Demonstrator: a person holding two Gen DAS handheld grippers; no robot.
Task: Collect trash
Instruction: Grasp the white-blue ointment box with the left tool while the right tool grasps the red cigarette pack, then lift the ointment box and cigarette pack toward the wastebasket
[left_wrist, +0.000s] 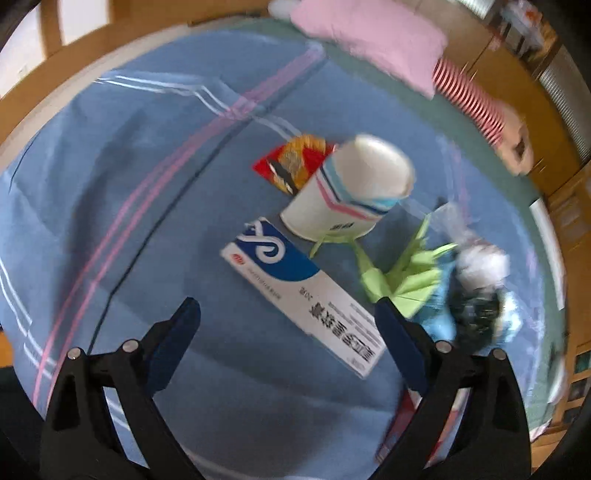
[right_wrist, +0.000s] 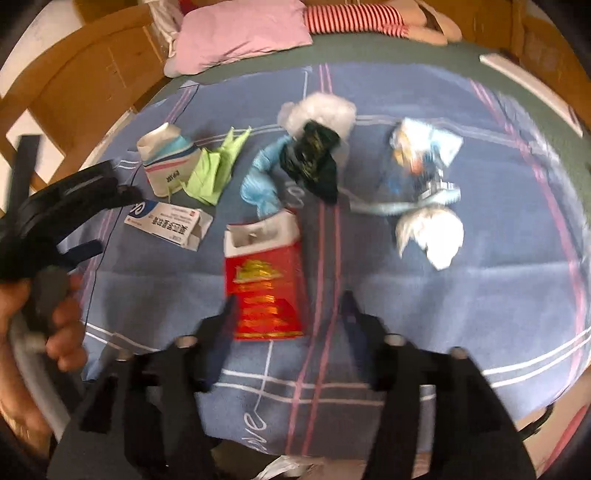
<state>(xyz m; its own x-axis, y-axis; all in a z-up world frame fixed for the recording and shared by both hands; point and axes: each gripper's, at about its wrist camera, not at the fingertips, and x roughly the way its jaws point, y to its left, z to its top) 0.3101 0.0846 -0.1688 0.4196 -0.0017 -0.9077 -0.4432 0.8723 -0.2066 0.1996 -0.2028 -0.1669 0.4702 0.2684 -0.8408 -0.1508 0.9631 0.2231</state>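
Red cardboard, the open packet (right_wrist: 264, 284) lies at 12 o'clock between the right gripper's (right_wrist: 286, 310) parted, empty jaws, which may crush or skid it, while the left gripper (left_wrist: 288, 314), also agape, straddles the white box (left_wrist: 303, 291).

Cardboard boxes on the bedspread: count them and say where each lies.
2. The white-and-blue medicine box lies at the left, below the paper cup. The red box, top torn open, lies between the right gripper's fingers. Others may be hidden.
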